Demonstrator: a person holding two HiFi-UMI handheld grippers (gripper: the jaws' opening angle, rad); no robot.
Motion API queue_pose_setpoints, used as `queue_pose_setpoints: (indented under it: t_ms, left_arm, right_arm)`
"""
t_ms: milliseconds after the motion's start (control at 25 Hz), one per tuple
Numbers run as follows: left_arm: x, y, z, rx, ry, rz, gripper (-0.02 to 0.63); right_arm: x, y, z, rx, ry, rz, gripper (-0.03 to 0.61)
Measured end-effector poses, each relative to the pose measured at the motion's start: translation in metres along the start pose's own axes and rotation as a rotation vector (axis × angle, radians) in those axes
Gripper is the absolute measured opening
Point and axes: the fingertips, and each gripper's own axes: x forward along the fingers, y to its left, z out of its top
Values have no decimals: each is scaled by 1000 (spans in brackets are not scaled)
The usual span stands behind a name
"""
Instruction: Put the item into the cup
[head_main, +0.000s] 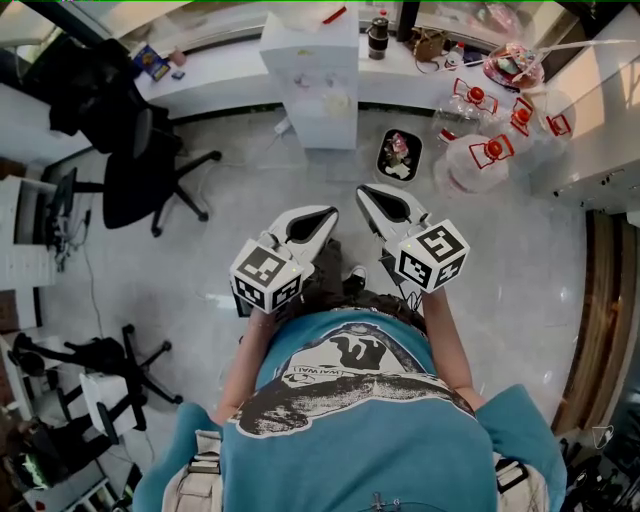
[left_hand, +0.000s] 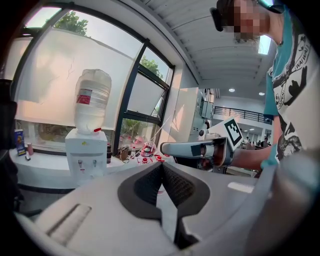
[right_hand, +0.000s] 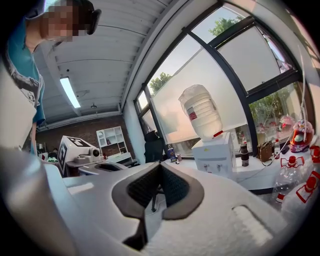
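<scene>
The person stands on a tiled floor and holds both grippers at waist height, pointing away from the body. My left gripper has its jaws closed together with nothing between them, as the left gripper view also shows. My right gripper is a little to its right, likewise shut and empty. In the left gripper view the right gripper pokes in from the right. I can make out no cup and no item to put in it near either gripper.
A white water dispenser stands ahead against a white counter, with a dark flask beside it. Several empty water bottles lie on the floor at the right. A black tray sits on the floor ahead, a black office chair at the left.
</scene>
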Motion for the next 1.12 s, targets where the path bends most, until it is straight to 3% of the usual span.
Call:
queue_pose_setpoints:
  t_ms: [1120]
  left_arm:
    - [5,-16,-6,12,3,-33,13]
  right_arm:
    - [-6,5,0,-44,12,7,0]
